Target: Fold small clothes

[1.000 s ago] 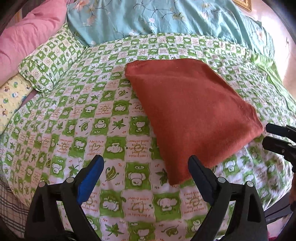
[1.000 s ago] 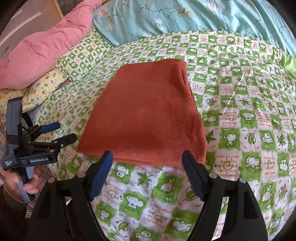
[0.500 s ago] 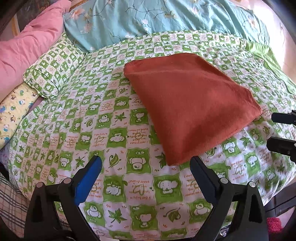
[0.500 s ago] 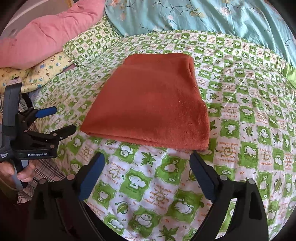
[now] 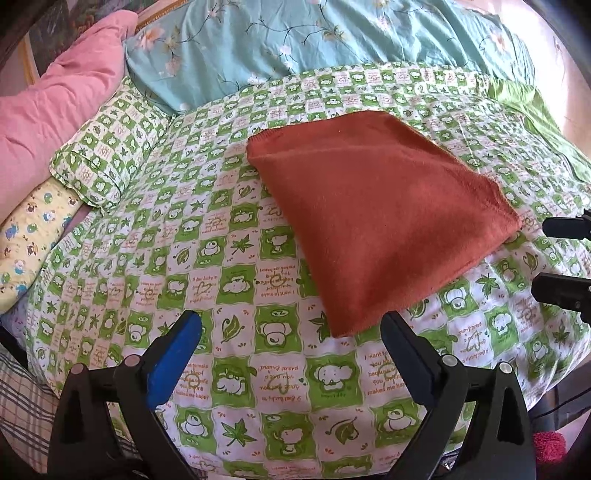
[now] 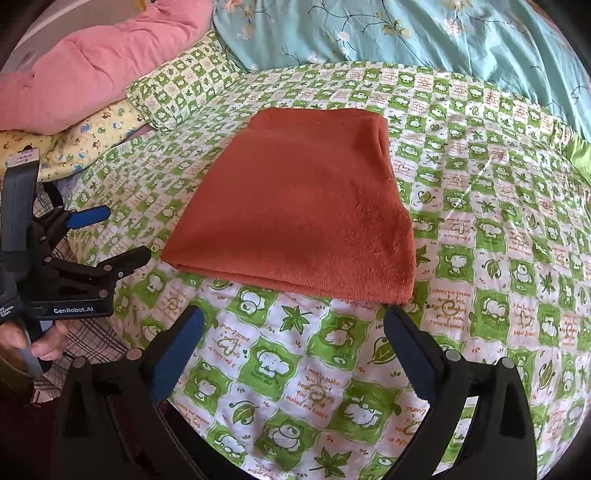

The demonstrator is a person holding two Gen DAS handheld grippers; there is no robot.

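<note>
A rust-red cloth (image 5: 376,206) lies folded flat on the green-and-white patterned bedspread (image 5: 229,258). In the left wrist view my left gripper (image 5: 291,321) stands open just short of the cloth's near corner, nothing between its fingers. In the right wrist view the same cloth (image 6: 303,206) shows its folded edge toward me. My right gripper (image 6: 293,314) hangs just in front of that edge, its jaws opening with only bedspread (image 6: 480,258) between them. The left gripper (image 6: 114,236) also shows at the left, held by a hand.
A pink quilt (image 5: 55,110), a green patterned pillow (image 5: 107,158) and a yellow printed pillow (image 5: 29,236) lie at the left. A light blue floral cover (image 5: 332,33) runs across the back. The bed's edge drops off close below both grippers.
Both grippers have drawn back a little from the cloth's near edge, and the right gripper's jaws have spread wider. The cloth has stayed flat where it was.
</note>
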